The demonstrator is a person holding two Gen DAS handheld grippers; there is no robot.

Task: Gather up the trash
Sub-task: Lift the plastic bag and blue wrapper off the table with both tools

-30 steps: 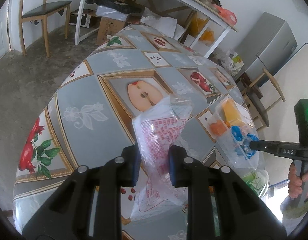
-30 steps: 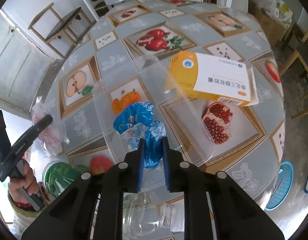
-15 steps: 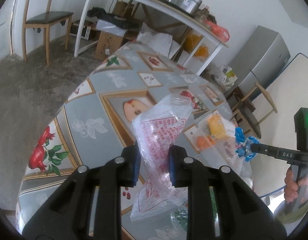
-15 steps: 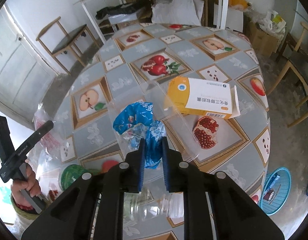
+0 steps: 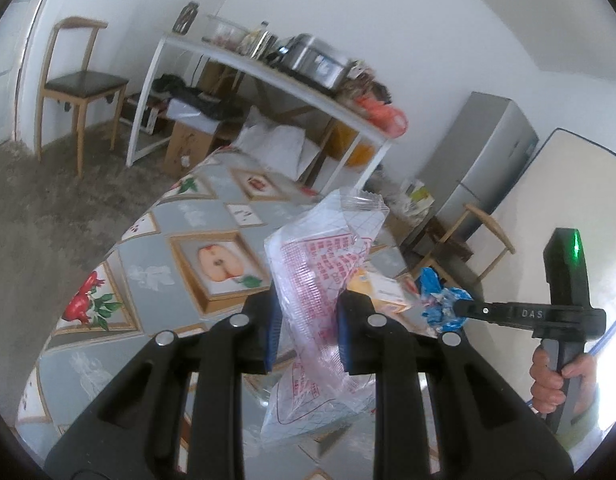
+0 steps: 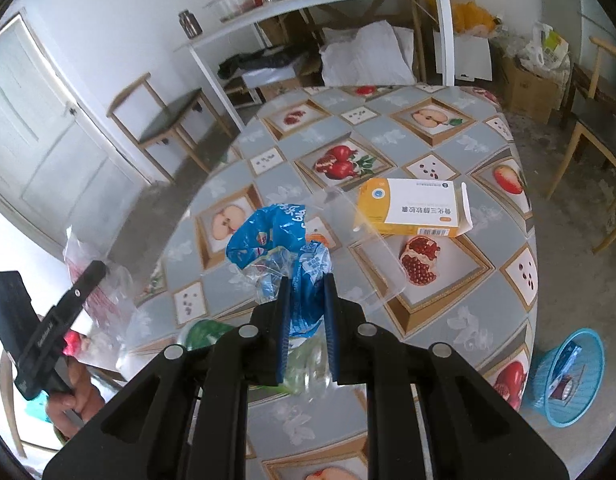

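Note:
My left gripper (image 5: 308, 330) is shut on a clear plastic bag with red print (image 5: 320, 276) and holds it above the near end of the table (image 5: 155, 256). My right gripper (image 6: 305, 312) is shut on a crumpled blue and clear wrapper (image 6: 275, 236), also lifted off the table. The right gripper shows in the left wrist view (image 5: 452, 308) with the blue wrapper (image 5: 436, 296). The left gripper (image 6: 95, 272) and its bag (image 6: 95, 292) show at the left of the right wrist view.
An orange and white carton (image 6: 412, 208) and a clear plastic tray (image 6: 364, 256) lie on the fruit-print table (image 6: 460, 304). A blue basket (image 6: 568, 376) with litter stands on the floor at the right. A green bowl (image 6: 205, 330) sits near the table's front. Chairs stand around.
Both grippers have risen and tilted up, lifting the clear bag and the blue wrapper higher off the table. Both stay shut on their loads.

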